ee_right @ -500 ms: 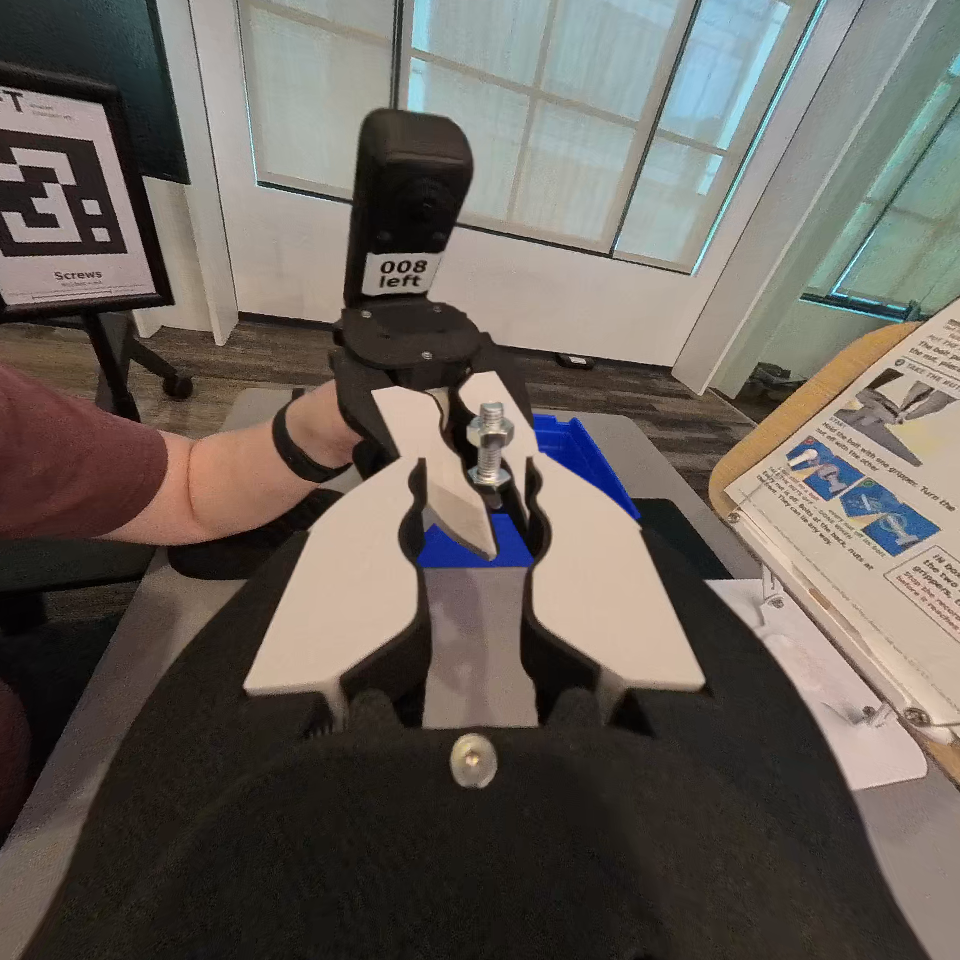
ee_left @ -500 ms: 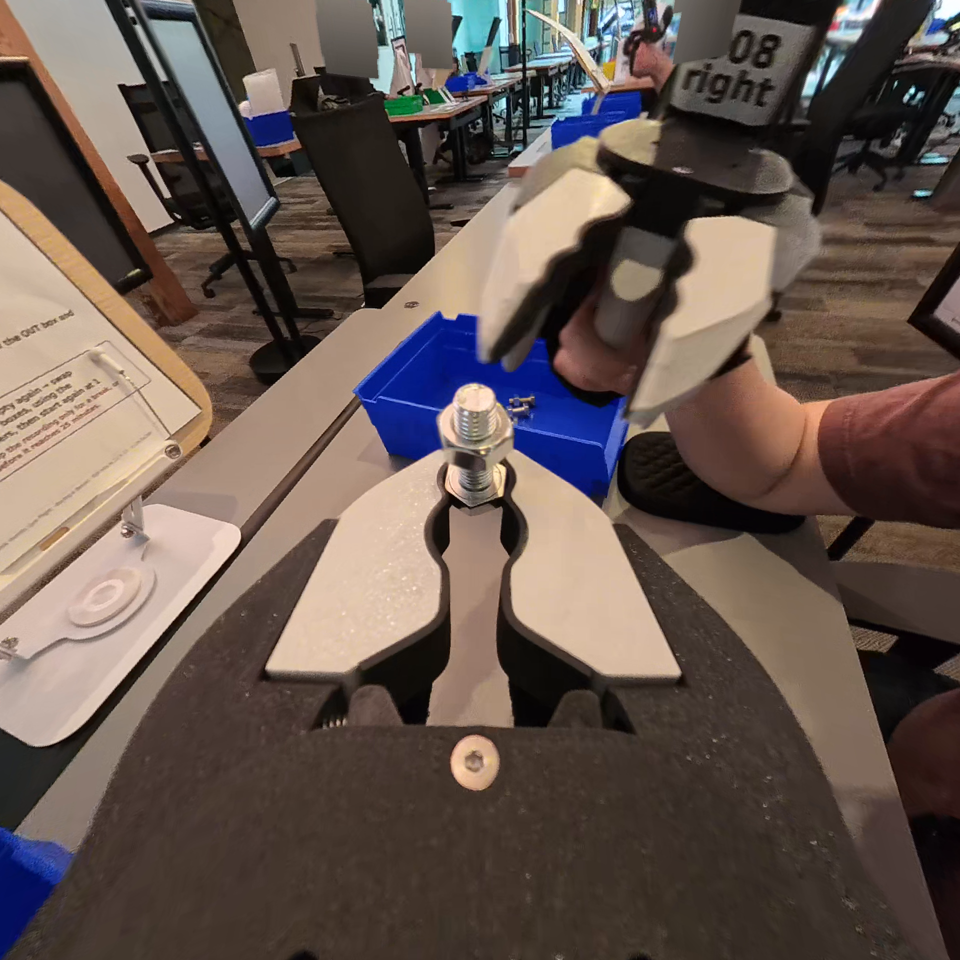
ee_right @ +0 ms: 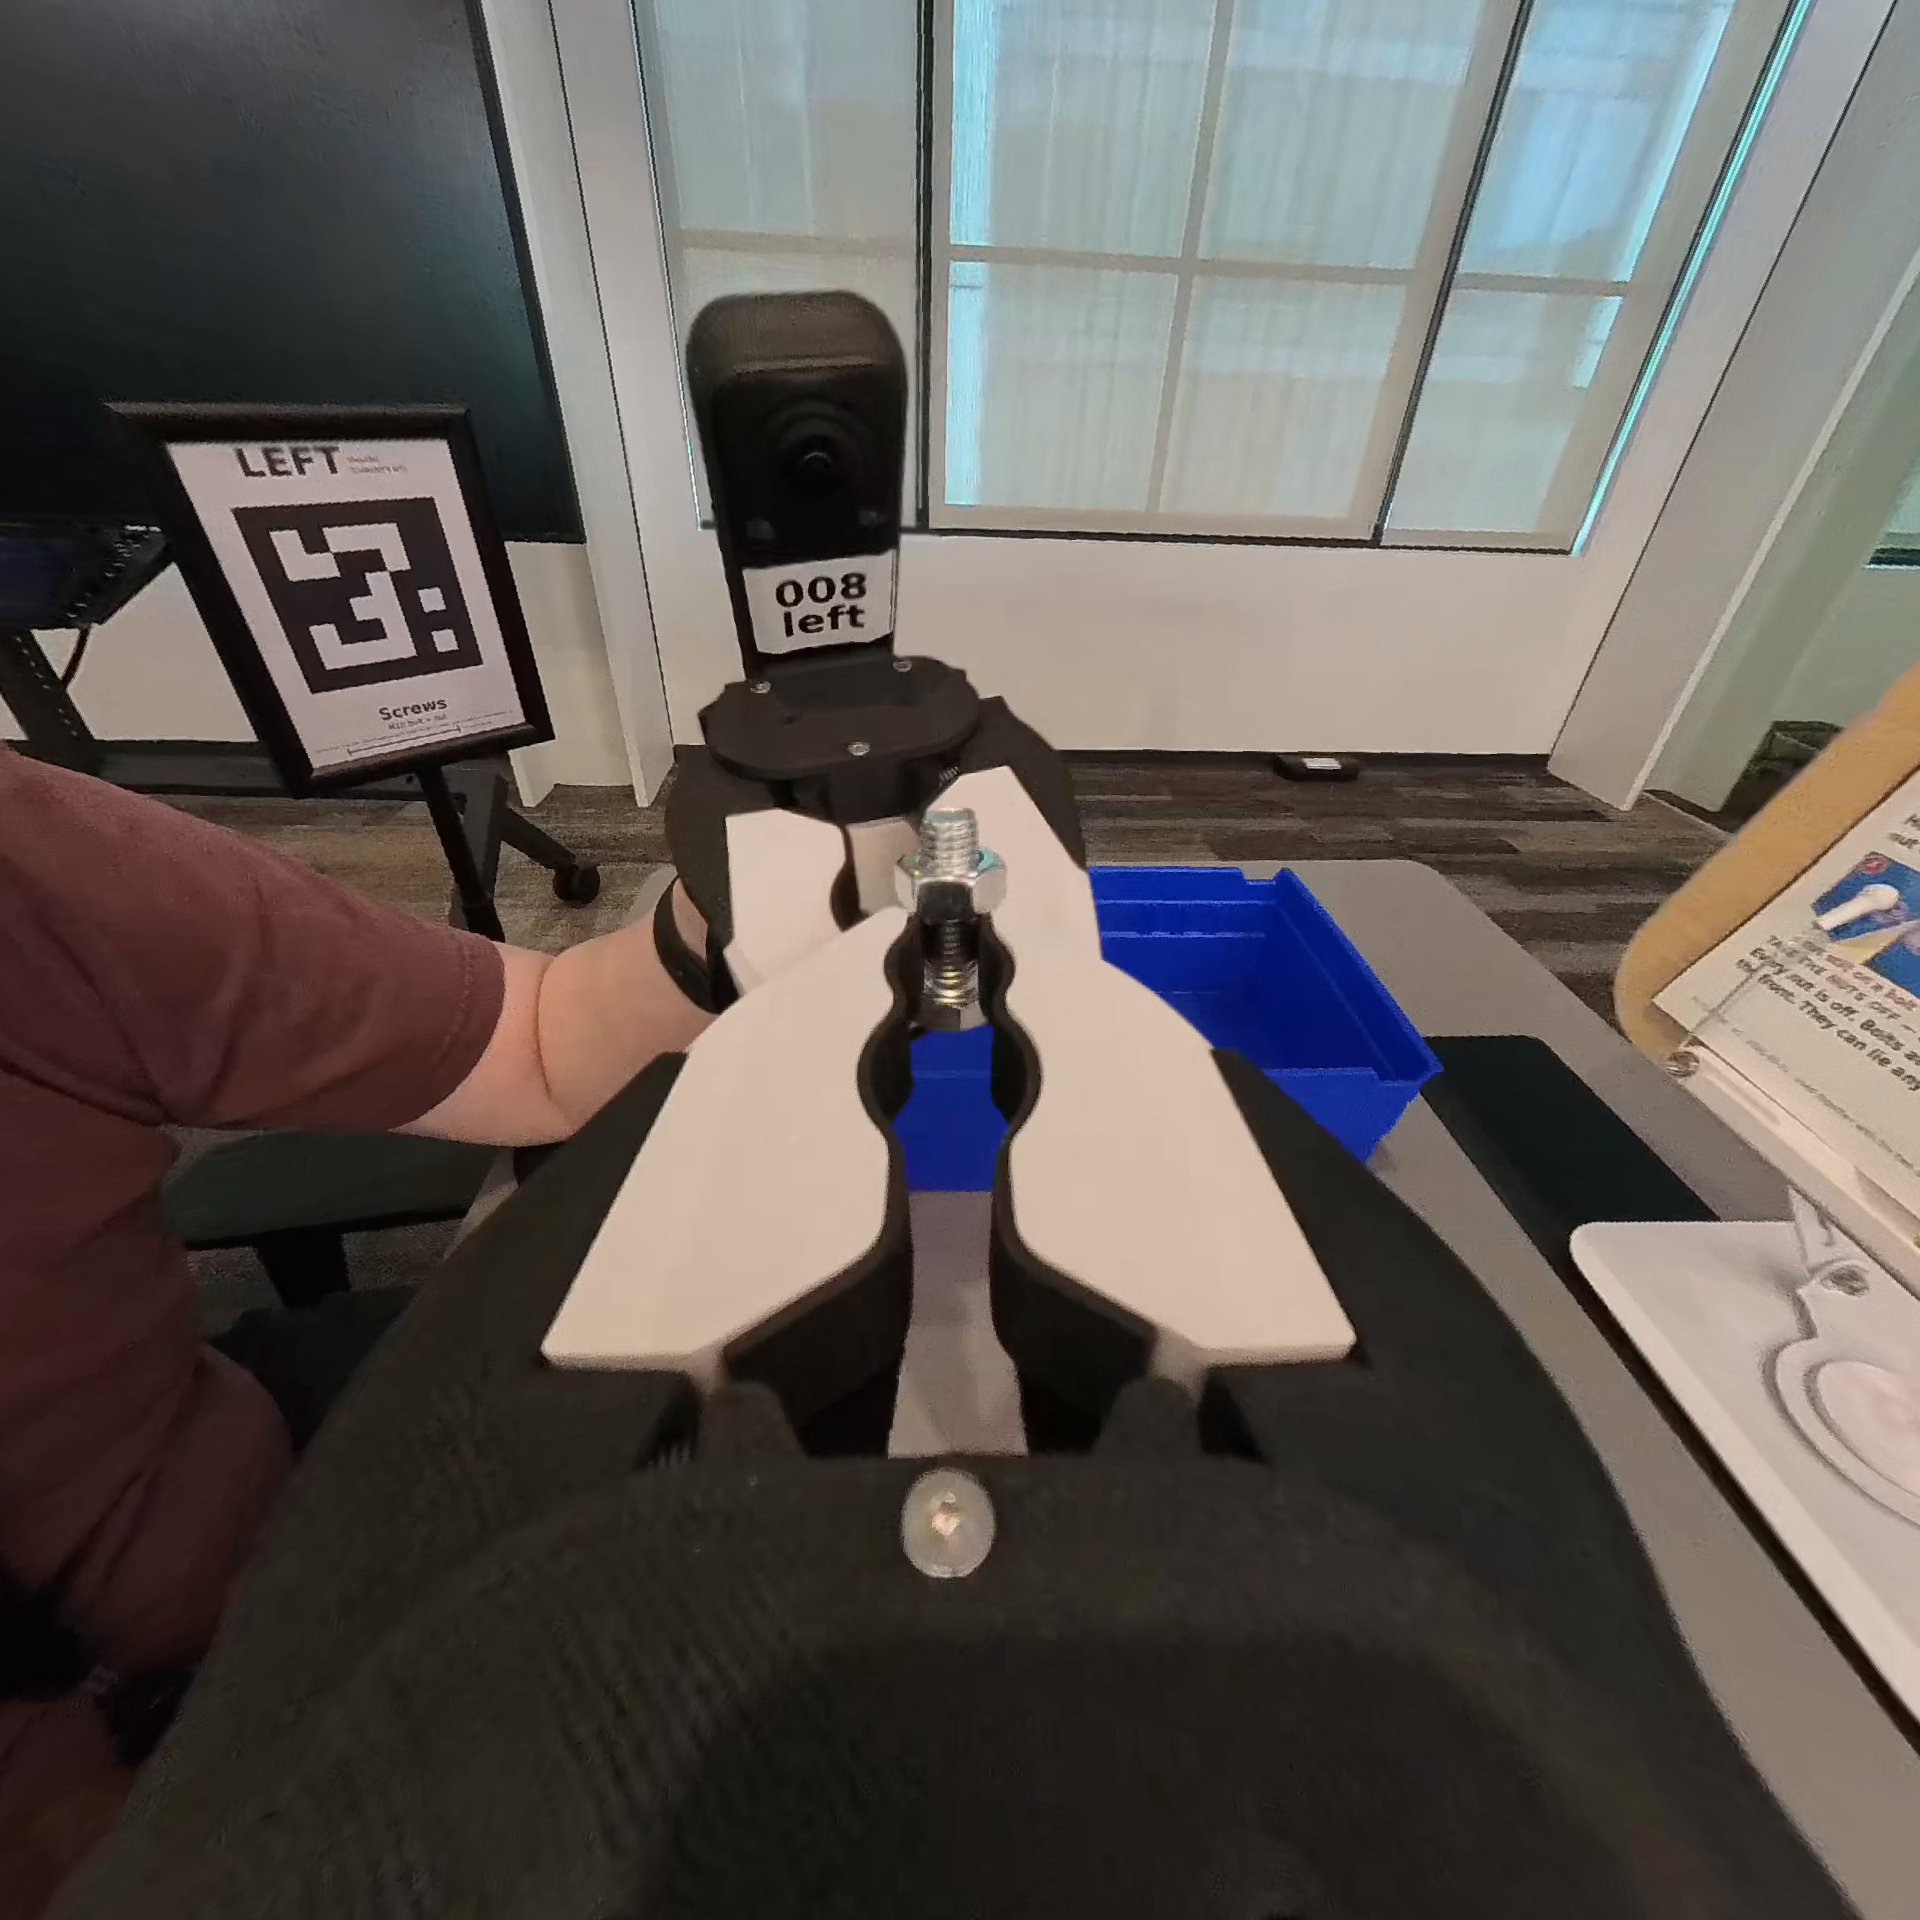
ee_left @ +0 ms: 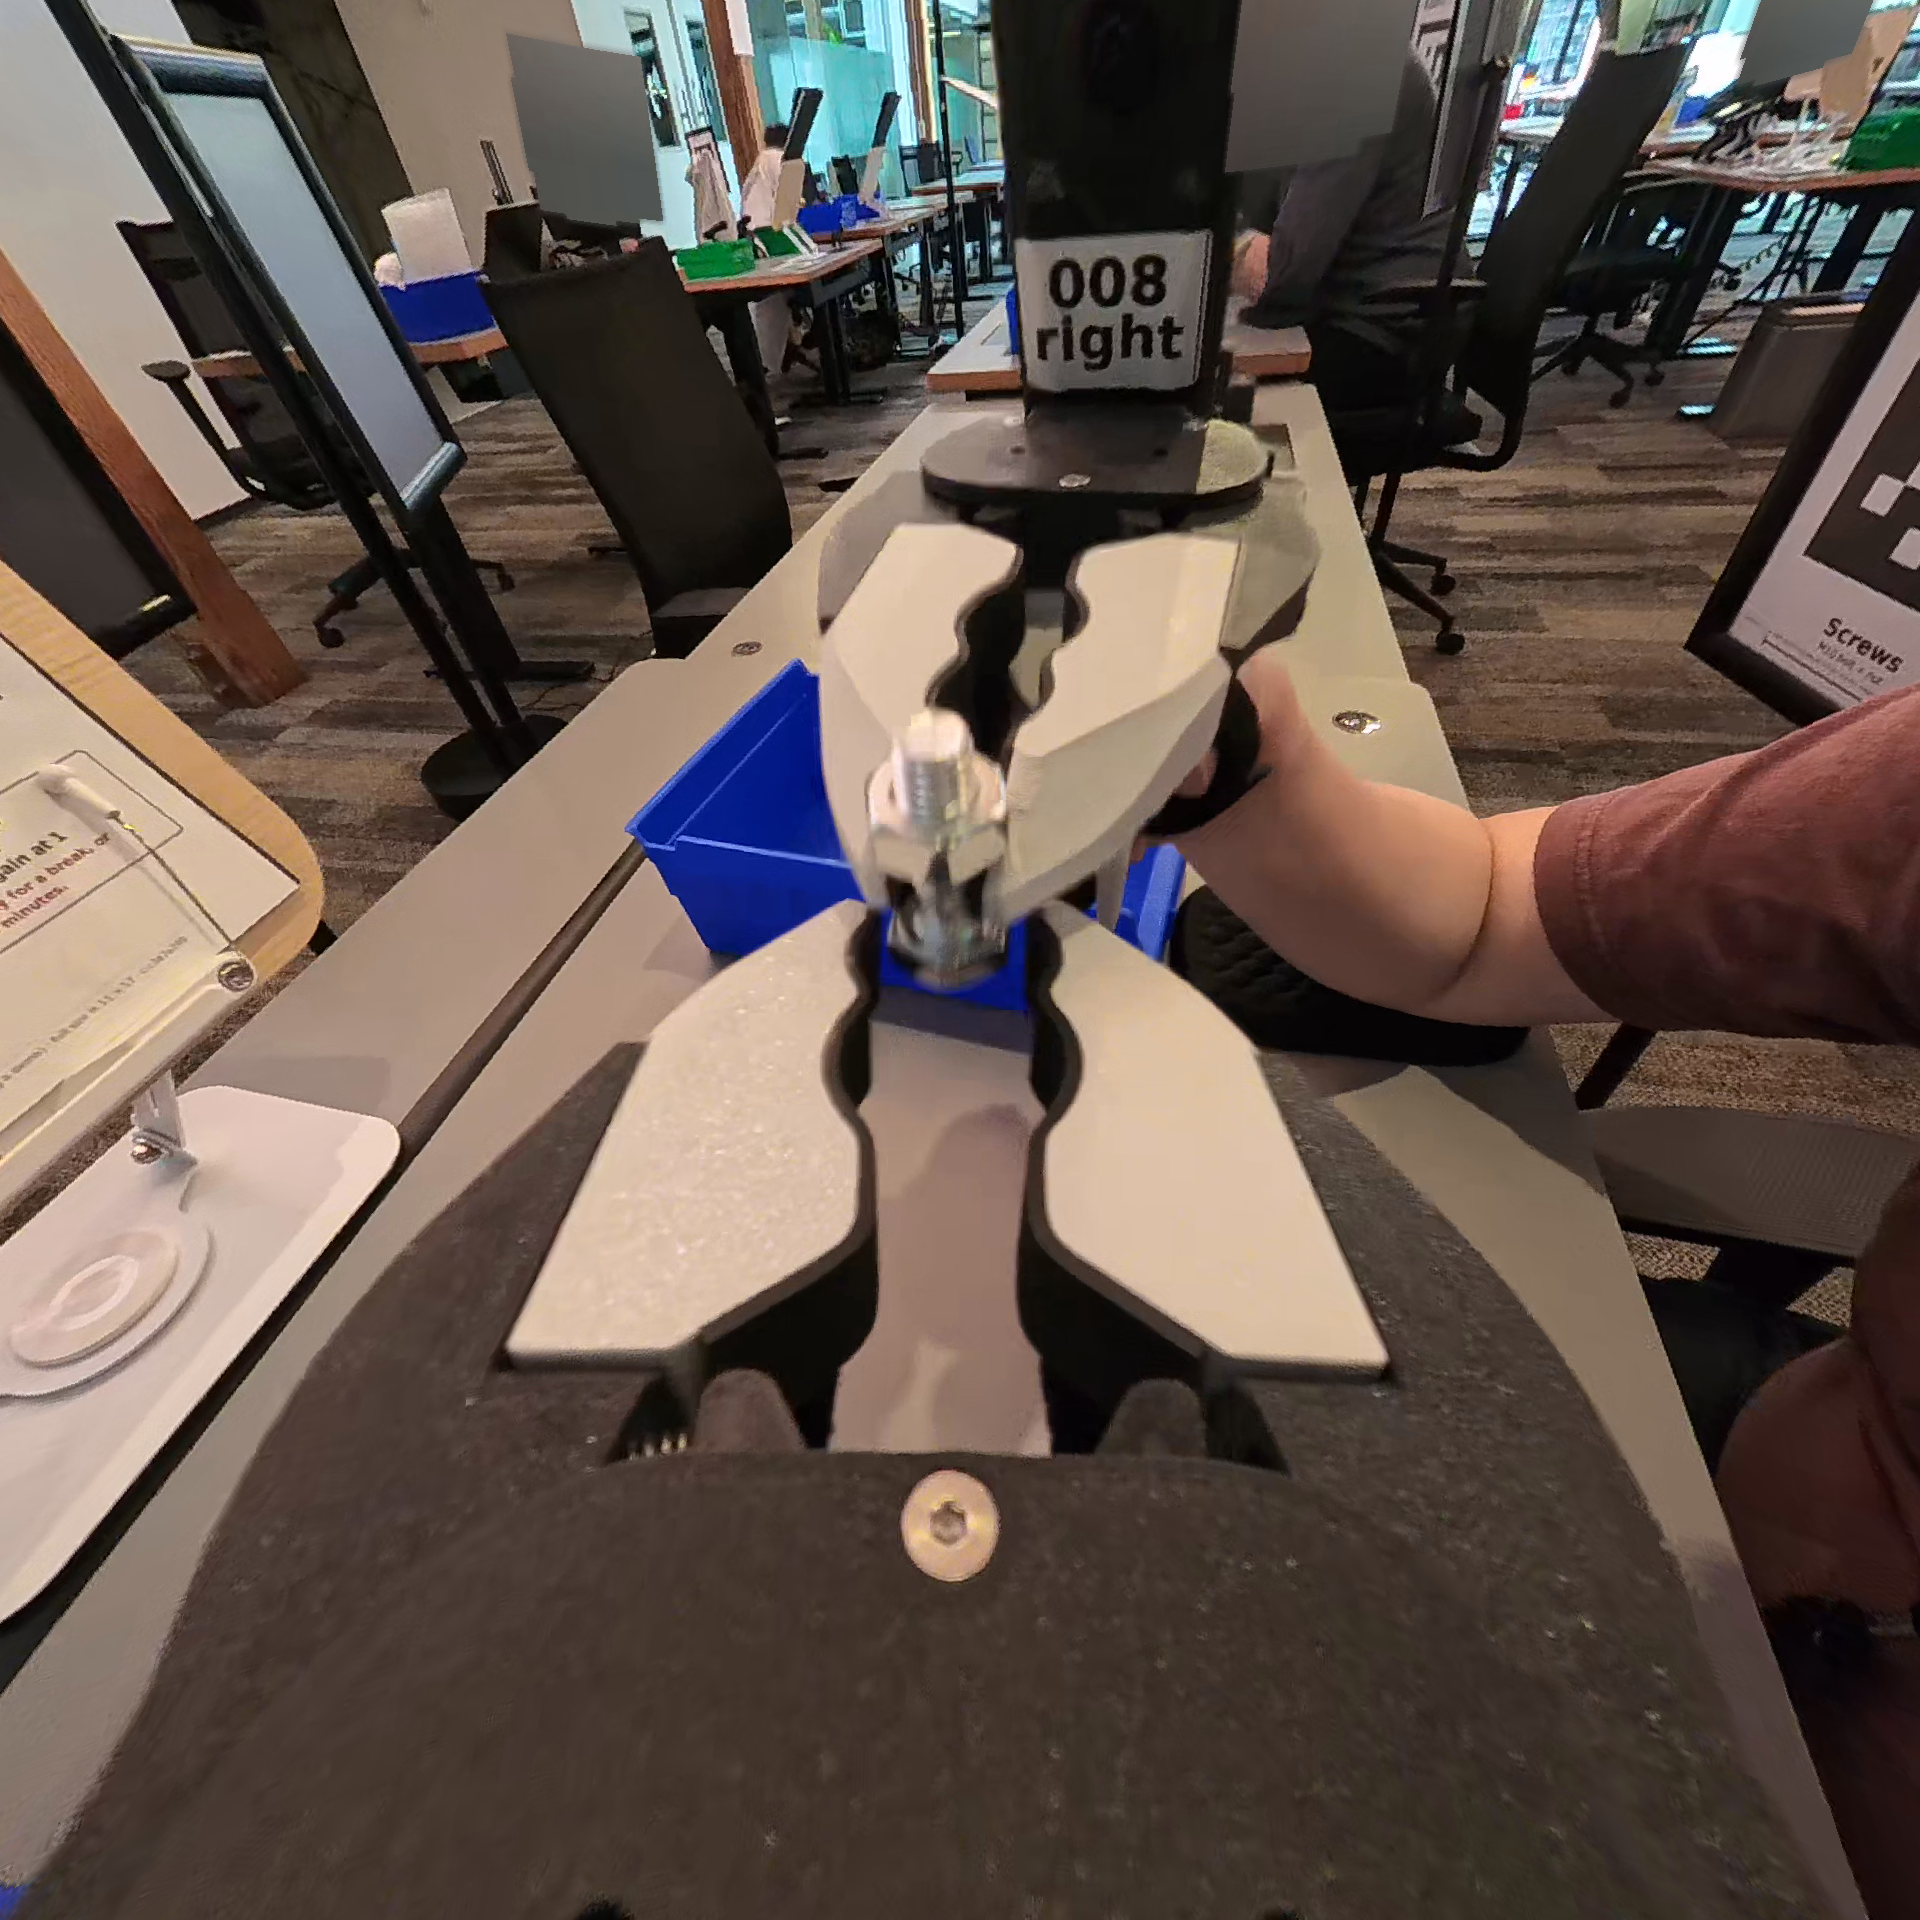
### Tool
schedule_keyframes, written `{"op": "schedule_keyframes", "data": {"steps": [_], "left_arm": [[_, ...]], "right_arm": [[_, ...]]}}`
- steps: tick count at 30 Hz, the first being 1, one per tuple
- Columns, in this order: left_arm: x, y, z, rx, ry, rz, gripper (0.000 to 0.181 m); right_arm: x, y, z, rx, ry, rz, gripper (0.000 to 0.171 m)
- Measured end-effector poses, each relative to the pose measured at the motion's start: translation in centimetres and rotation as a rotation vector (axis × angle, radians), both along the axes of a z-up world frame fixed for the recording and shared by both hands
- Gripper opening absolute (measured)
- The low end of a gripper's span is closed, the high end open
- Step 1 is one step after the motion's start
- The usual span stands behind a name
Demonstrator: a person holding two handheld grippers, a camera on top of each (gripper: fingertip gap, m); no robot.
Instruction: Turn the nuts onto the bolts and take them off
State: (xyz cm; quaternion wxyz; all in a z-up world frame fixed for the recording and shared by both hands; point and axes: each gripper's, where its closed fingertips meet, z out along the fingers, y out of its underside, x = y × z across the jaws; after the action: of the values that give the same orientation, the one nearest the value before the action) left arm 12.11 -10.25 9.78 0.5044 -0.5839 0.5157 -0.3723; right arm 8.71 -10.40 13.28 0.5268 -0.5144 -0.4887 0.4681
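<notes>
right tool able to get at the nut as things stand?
Likely yes. The right tool flanks the bolt right at the nut, with nothing between; the left tool sits lower, by the bolt's head. Whether either grips is unclear.

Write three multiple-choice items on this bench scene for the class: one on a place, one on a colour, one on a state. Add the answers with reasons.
1. Where is the bolt?
A. Lying in the bin
B. Upright in the air where the left claw and right claw meet
C. Flat on the table

2. What colour is the plastic bin?
A. Green
B. Red
C. Blue

3. What state is the nut in?
A. Threaded on the bolt near its top end
B. Loose on the table
C. Dropped in the bin

Answers: 1 B, since both wrist views show the bolt at the meeting fingertips. 2 C, since its walls are plainly blue. 3 A, since thread shows above and below the nut.
</notes>
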Motion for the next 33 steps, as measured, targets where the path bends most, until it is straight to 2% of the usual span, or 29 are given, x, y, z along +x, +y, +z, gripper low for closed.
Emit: {"op": "schedule_keyframes", "data": {"steps": [2,3,5,8,10,15,19,21,27,28,31,33], "left_arm": [[-0.2,0.2,-0.1,-0.001,0.021,0.022,0.039],[-0.4,0.3,-0.2,0.002,0.040,0.033,0.040],[-0.8,0.5,-0.2,0.004,0.060,0.055,0.039],[-1.3,0.9,-0.9,0.012,0.115,0.096,0.035],[-1.3,1.1,-1.4,0.004,0.143,0.101,0.034],[-1.1,1.7,-2.2,-0.039,0.155,0.111,0.032],[-0.9,2.0,-2.7,-0.059,0.165,0.125,0.030],[-0.7,1.8,-2.8,-0.064,0.162,0.114,0.030],[-0.8,1.7,-2.7,-0.076,0.159,0.114,0.031],[-0.9,1.7,-2.6,-0.080,0.149,0.117,0.032],[-1.2,1.5,-1.7,-0.090,0.115,0.118,0.035],[-1.9,1.3,-0.8,-0.063,0.097,0.131,0.036]], "right_arm": [[2.3,0.7,0.9,0.013,-0.022,-0.049,0.010],[4.0,1.3,0.9,0.018,-0.074,-0.088,0.010],[9.1,3.9,-1.0,-0.039,-0.268,-0.265,0.010],[19.2,8.2,-7.6,-0.305,-0.596,-0.626,0.010],[24.3,9.3,-12.6,-0.557,-0.735,-0.731,0.010],[27.8,9.9,-22.0,-0.957,-0.925,-0.679,0.010],[27.9,9.3,-26.7,-1.128,-1.081,-0.662,0.010],[27.2,9.2,-27.4,-1.134,-1.103,-0.639,0.010],[28.8,9.7,-28.7,-1.090,-1.213,-0.734,0.012],[28.7,9.6,-28.7,-1.091,-1.208,-0.725,0.017],[28.2,9.7,-26.4,-1.064,-1.109,-0.723,0.021],[29.0,10.4,-23.2,-0.952,-1.005,-0.809,0.025]]}}
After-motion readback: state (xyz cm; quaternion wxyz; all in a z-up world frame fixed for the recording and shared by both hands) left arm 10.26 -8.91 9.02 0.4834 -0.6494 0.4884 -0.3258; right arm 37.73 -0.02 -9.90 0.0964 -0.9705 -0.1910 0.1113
